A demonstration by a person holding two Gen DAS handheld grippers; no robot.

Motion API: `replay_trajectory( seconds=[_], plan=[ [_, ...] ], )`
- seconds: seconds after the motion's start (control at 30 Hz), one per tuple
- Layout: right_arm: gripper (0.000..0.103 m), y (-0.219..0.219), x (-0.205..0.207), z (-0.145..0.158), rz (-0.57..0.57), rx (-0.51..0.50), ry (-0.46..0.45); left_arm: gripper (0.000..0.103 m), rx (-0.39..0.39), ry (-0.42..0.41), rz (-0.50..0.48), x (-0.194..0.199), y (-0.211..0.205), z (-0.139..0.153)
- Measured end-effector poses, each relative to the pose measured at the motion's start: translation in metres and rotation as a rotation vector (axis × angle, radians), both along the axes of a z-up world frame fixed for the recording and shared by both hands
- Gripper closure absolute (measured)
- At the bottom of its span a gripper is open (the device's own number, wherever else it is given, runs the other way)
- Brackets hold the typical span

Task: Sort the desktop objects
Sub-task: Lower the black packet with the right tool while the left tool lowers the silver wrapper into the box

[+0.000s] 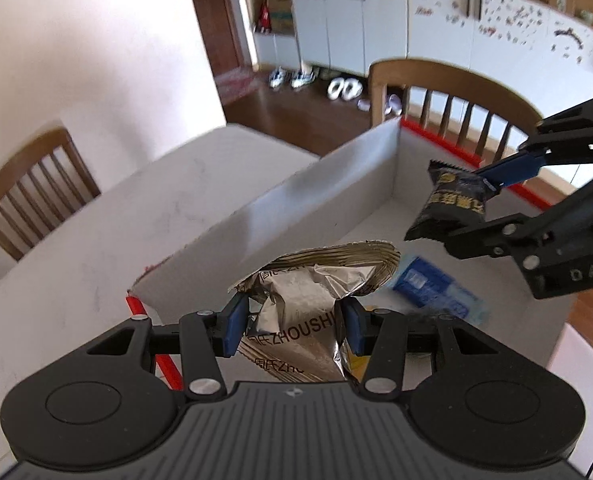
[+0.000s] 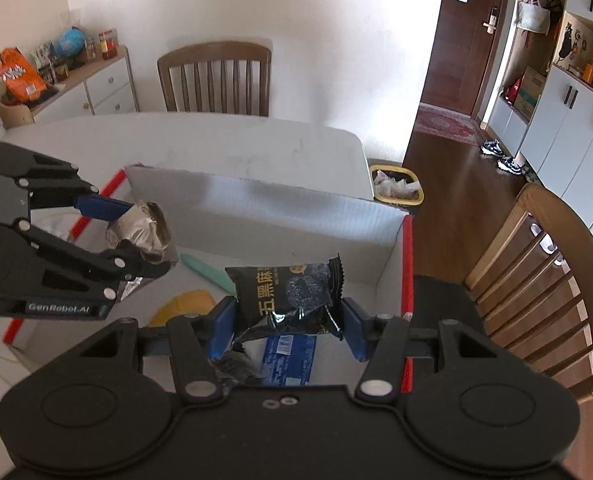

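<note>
left jaws pinch a crinkled foil packet [image 1: 296, 300], right jaws a glossy black packet [image 2: 288, 292].

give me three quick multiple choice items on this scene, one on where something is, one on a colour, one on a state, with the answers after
1. Where does the blue packet lie?
A. on a chair
B. on the floor of the white box
C. in the yellow bin

2. What colour is the packet in the right gripper?
A. black
B. orange
C. white

3. What is the state of the left gripper?
A. open and empty
B. lying on the table
C. shut on a silver packet

Answers:
1 B, it lies inside the box walls, below both grippers.
2 A, the black packet sits between the blue pads.
3 C, both pads press the crumpled foil.
</note>
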State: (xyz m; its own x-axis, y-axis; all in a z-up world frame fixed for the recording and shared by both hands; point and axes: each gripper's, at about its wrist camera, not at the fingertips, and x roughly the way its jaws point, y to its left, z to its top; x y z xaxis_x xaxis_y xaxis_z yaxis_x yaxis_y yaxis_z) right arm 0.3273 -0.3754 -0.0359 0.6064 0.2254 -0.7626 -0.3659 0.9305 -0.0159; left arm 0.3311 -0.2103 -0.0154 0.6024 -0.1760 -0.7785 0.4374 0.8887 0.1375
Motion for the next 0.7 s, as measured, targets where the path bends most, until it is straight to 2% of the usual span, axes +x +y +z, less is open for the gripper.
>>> replay_trajectory(
  seconds=[0.47,0.7],
  plan=[
    [0.048,0.019,0.039,-0.036,0.029,-0.100,0.081,0.056,0.130,0.082,0.009,0.036,-0.011,-0.027],
    [0.048,0.027,0.048,-0.052,0.048,-0.149,0.118,0.056,0.151,0.153,0.045,0.053,-0.006,-0.038]
  ],
)
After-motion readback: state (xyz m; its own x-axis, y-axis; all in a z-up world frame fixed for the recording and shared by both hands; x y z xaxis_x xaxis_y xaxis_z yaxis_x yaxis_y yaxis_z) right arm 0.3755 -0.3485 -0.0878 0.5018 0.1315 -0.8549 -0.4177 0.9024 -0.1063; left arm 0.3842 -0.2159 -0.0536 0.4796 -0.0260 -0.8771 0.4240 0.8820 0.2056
